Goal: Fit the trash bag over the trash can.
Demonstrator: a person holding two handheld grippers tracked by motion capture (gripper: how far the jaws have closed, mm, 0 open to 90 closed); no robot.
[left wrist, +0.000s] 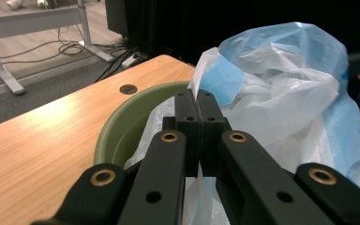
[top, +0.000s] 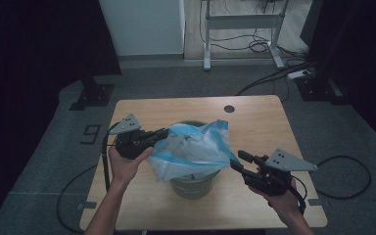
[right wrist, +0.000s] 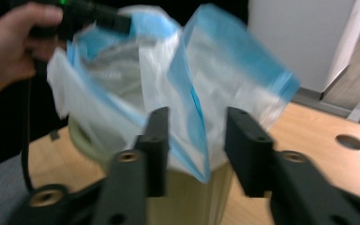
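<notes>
Left gripper (left wrist: pixel 198 105) clamped on the rim of the bag (top: pixel 193 147); right gripper (right wrist: pixel 198 150) half open around the opposite edge, not gripping. Risk: thin film tearing or slipping free under one-sided pull. Translucent white bag with blue band, crumpled, bunched over green bin (top: pixel 196 186) mid-surface (top: pixel 254 122).

Dim room: grey carpet (top: pixel 39 161), white desk frame (top: pixel 242 22), floor cables (top: pixel 269 73).

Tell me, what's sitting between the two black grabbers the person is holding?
In the high view, a green bin lined with a white-and-blue plastic bag stands between the left gripper and the right gripper.
</notes>
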